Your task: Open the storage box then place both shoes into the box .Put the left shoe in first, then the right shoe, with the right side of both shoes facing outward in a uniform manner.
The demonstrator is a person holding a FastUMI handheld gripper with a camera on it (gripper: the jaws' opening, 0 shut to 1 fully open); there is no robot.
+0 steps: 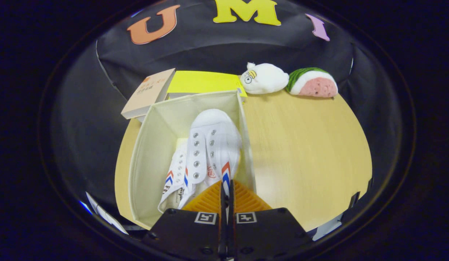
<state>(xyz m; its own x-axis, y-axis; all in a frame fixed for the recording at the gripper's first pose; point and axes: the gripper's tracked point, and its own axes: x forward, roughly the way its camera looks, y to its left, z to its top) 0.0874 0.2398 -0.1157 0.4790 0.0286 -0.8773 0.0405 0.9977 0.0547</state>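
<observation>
**Both shoes in the open box, gripper clenched on the upper one**

The storage box (152, 145) stands open on the wooden table (304, 152). Inside, one white shoe (213, 145) lies on top of the other shoe (175, 181). The gripper (226, 192) has its fingers pressed nearly together, pinching the upper shoe's heel edge. Behind the box lie two books (148, 92) and two plush toys (264, 78).
</observation>
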